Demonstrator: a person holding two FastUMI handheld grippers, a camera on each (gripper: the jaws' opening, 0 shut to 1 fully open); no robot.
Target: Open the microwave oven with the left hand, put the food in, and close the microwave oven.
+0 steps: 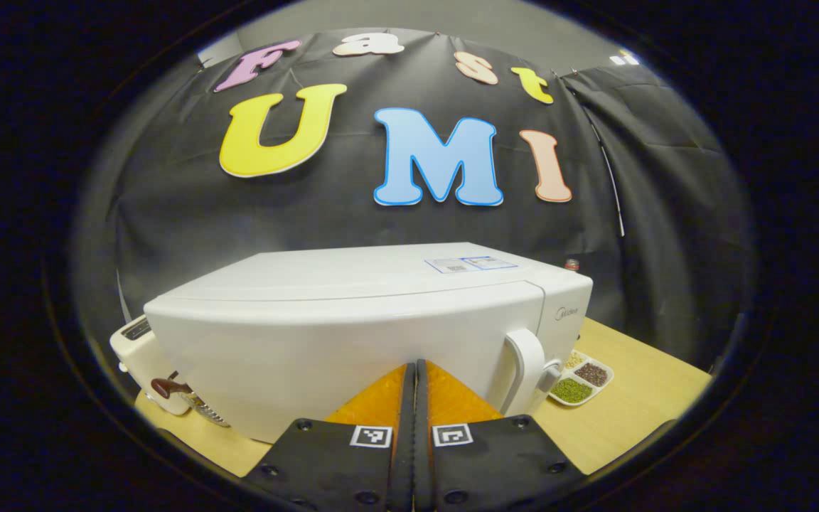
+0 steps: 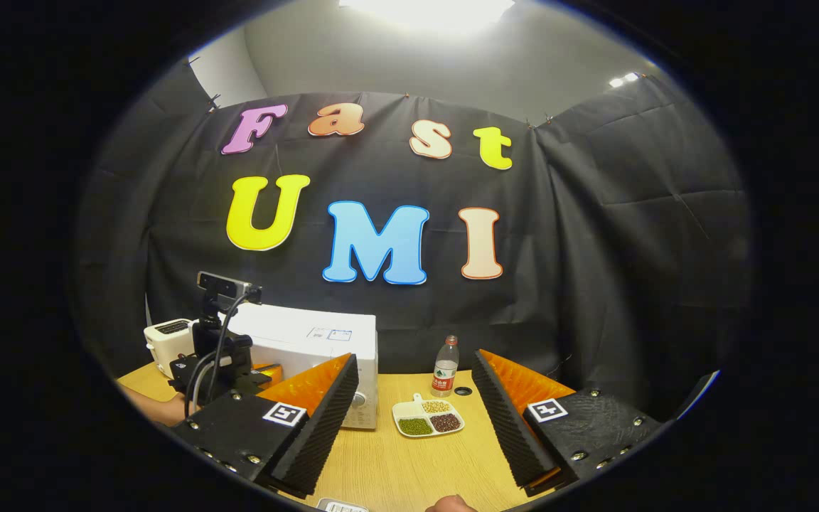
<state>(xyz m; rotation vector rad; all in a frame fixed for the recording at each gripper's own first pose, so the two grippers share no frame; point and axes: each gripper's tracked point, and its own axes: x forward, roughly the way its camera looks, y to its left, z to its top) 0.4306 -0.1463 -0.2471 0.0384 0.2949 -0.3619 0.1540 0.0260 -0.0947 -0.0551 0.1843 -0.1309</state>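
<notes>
The white microwave (image 1: 352,320) stands on the wooden table with its door closed; its white handle (image 1: 527,364) is at the door's right side. My left gripper (image 1: 415,368) is shut with nothing in it, tips close to the door front, just left of the handle. The food is a white divided dish (image 1: 581,380) of green, brown and pale beans, on the table right of the microwave. In the right gripper view the dish (image 2: 429,417) lies between and beyond the wide-open fingers of my right gripper (image 2: 416,359). The left gripper (image 2: 267,371) shows at the microwave (image 2: 310,338).
A white toaster (image 1: 136,345) stands left of the microwave, with a dark-handled utensil (image 1: 171,387) in front of it. A plastic bottle (image 2: 445,366) stands behind the dish near the cloth wall. A hand (image 2: 157,411) holds the left gripper. Bare table (image 2: 409,462) lies in front.
</notes>
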